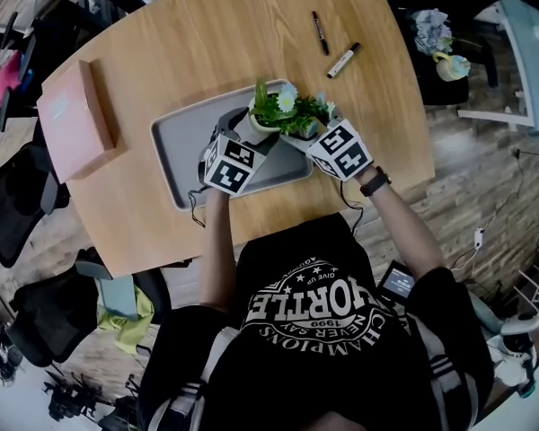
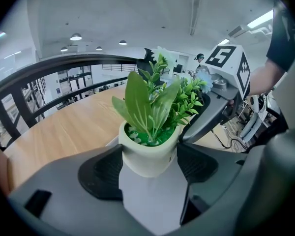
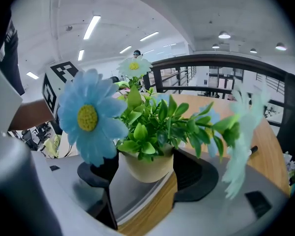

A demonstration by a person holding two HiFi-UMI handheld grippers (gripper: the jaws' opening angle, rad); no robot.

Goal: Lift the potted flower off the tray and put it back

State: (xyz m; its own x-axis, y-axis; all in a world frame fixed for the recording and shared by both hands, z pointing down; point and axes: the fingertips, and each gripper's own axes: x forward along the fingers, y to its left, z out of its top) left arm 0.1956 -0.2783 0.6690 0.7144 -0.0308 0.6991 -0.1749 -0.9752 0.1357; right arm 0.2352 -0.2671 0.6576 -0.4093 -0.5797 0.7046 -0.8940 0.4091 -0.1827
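Clamping the potted flower [image 1: 279,109] over the tray [image 1: 172,155]: left hand-held gripper [image 1: 244,131] and right hand-held gripper [image 1: 298,133].

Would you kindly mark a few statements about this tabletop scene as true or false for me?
1. The left claw grips the potted flower. True.
2. The right claw is empty. False: its jaws are closed on the same potted flower.
3. Two markers lie on the tray. False: they lie on the bare table, beyond the tray.
4. A pink box sits on the table left of the tray. True.
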